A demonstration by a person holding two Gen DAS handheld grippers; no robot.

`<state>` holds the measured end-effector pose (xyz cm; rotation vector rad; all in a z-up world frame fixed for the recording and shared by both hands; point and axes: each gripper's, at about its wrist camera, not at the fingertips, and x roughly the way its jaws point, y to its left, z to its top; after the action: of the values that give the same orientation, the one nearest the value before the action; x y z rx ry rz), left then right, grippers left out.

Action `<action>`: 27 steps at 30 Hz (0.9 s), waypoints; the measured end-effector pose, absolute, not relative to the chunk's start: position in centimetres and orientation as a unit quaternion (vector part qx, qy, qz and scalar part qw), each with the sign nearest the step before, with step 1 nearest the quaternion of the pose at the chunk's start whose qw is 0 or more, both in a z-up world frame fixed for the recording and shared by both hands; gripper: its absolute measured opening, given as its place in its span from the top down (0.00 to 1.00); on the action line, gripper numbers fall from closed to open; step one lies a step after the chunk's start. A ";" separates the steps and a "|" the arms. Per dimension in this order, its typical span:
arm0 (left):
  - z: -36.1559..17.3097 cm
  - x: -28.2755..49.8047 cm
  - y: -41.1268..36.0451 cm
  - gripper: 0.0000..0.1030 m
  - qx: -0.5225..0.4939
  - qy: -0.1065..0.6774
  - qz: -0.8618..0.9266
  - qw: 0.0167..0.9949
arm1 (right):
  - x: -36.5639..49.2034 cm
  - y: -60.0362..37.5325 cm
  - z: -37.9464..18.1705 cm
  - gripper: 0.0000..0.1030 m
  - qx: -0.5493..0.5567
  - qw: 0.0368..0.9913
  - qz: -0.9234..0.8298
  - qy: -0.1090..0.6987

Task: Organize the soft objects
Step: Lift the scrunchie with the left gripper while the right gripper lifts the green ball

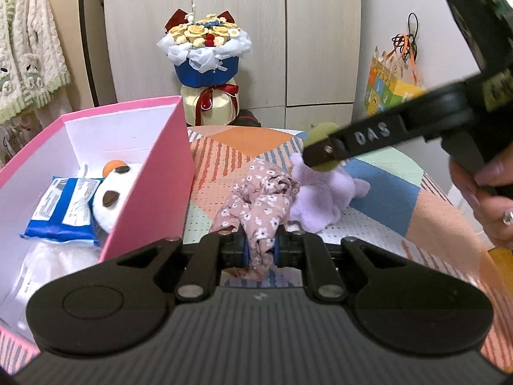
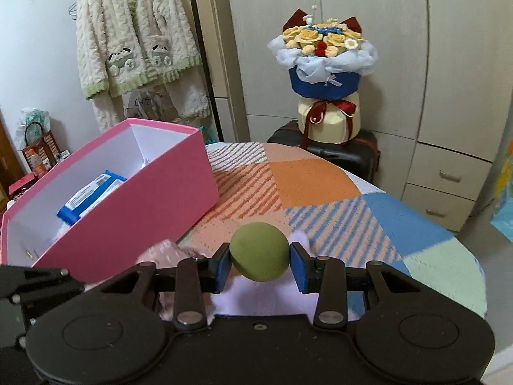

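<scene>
Left gripper [image 1: 259, 246]: clenched on the floral cloth [image 1: 256, 205]; the blue pads pinch a fold of the pink, flower-printed fabric near its lower end; the rest of the cloth rises in a bunch ahead of the fingers, over the patterned tablecloth [image 1: 378, 199].
Right gripper [image 2: 260, 261]: grasping the green ball [image 2: 259, 251]; a blue pad presses on each side of the ball; in the left wrist view the same gripper [image 1: 317, 154] reaches in from the right, the ball [image 1: 317, 133] at its tip, above the purple plush.
Person's hand [image 1: 490, 199]: wrapped round the handle of the right gripper at the right edge of the left wrist view; a ring shows on one finger.
Purple plush [image 1: 323, 192]: lying on the tablecloth, touching the right side of the floral cloth; in the right wrist view it shows as a pale lilac patch below the ball.
Pink box [image 1: 150, 173]: open-topped, white inside, standing on the left part of the table, just beside the cloth.
Box contents: a blue-and-white packet [image 1: 65, 208] lying flat; a white plush [image 1: 115, 192] with an orange nose and dark brown patches beside it, against the box's right wall.
Background: a flower bouquet [image 2: 323, 64] in blue wrapping before the pale wardrobe [image 2: 449, 80]; a fleecy cream jacket [image 2: 134, 38] hanging at the left.
</scene>
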<state>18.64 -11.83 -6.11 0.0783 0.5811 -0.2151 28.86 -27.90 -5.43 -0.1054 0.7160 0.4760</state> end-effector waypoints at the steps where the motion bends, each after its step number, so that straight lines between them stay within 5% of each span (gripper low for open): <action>1: -6.0 18.4 -11.7 0.88 0.036 0.286 -0.107 0.951 | 28.3 -27.9 -5.4 0.57 -0.054 0.909 0.228 0.346; 27: -6.9 13.1 -8.0 0.88 -0.024 0.363 -0.210 0.908 | 16.3 -28.6 -8.5 0.57 -0.052 0.913 0.171 0.367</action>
<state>13.10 -8.03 -6.89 -0.0498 0.7484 -0.4337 16.25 -28.60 -8.52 -0.1080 0.7560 0.3533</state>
